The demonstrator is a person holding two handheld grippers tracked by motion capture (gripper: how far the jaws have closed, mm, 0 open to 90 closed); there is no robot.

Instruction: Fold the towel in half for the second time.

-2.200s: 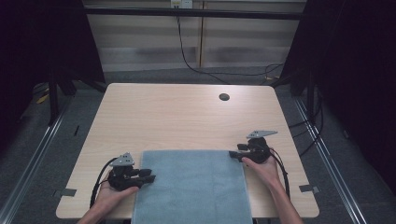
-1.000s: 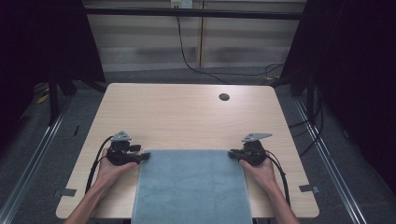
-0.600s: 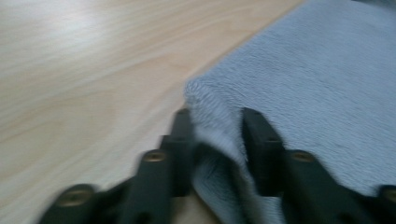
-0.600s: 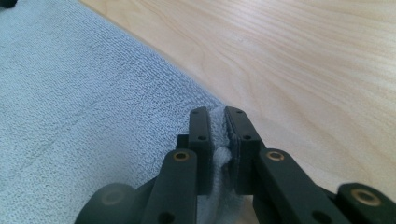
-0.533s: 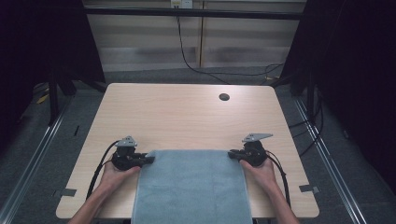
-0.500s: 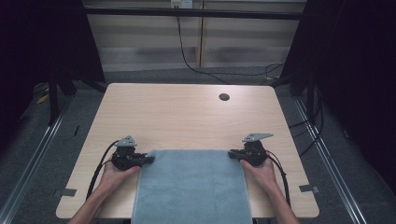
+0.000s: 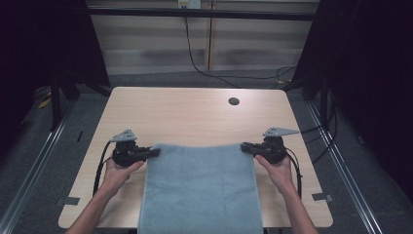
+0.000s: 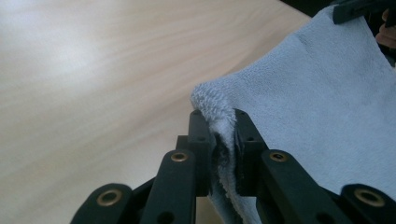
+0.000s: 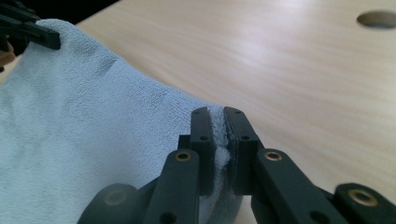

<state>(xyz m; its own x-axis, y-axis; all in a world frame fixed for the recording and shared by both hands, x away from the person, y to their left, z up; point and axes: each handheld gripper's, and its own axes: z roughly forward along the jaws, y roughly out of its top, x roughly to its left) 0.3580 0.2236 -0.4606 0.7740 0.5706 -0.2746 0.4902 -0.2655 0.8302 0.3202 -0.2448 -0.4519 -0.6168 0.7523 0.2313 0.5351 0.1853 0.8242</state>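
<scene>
Pinching far towel (image 7: 200, 187) corners: left gripper (image 7: 152, 152) just closed on one, right gripper (image 7: 247, 147) clamps other | towel on table's (image 7: 195, 114) near side | grasp done, fold pending

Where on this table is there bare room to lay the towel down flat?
The far half of the table is bare, from the towel's far edge to the round hole. Narrow strips flank the towel. The near middle is crowded: the left tongs and right tongs pinch the corners.
</scene>
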